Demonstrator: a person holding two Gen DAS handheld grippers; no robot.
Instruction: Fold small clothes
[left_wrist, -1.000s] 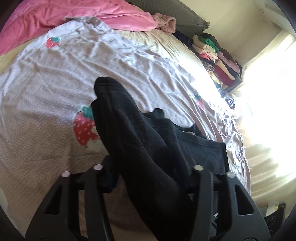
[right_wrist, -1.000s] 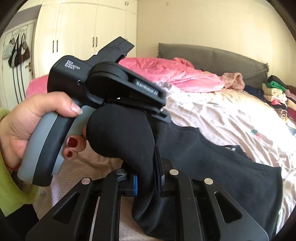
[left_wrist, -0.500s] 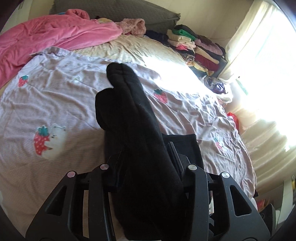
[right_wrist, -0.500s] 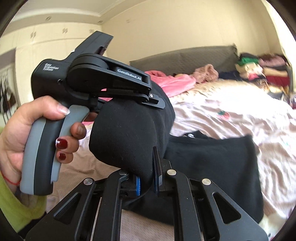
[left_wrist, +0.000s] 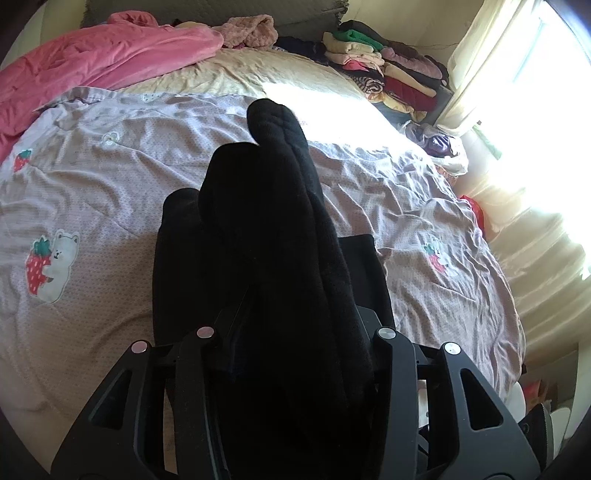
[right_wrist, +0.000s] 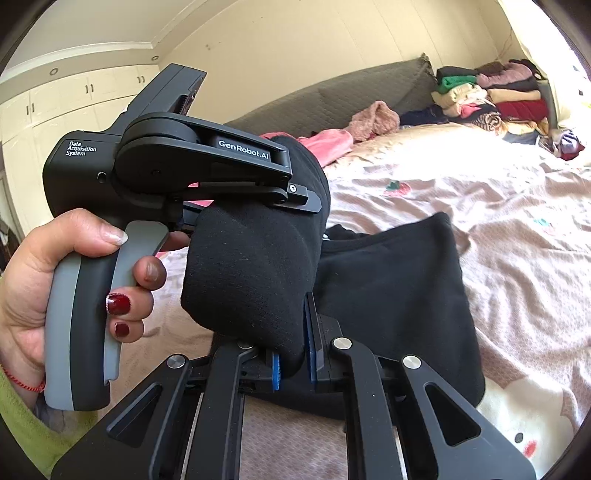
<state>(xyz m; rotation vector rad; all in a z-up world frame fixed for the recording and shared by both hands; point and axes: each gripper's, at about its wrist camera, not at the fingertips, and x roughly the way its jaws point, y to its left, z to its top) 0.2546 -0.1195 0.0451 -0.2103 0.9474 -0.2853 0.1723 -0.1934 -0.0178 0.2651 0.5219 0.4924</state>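
Garment: a black knit garment (right_wrist: 399, 295), soft and limp; most of it lies on the lilac strawberry-print bedspread (left_wrist: 110, 192), its near end lifted and bunched between the two tools.
Right gripper (right_wrist: 293, 363): jaws nearly shut, blue pads pinching a thick fold of the black cloth.
Left gripper (right_wrist: 236, 192): held by a hand (right_wrist: 48, 280) in a green sleeve; in its own view the black cloth fills the space between its fingers and stands up past them. Jaws about half apart and have just been opening; whether the pads still press the cloth cannot be told.
Handling: light, floppy, not fragile. I judge it will sag and unroll wherever unsupported, so take it at an edge or through a doubled fold, pinching several layers at once.
Change in left view: the bunch stands higher and thicker than a second ago; the far clothes pile (left_wrist: 388, 70) and bright window (left_wrist: 535, 92) sit further in.
Change in right view: the flat part on the bed looks narrower and more squared, and the room has rolled, the headboard (right_wrist: 351, 88) now slanting.
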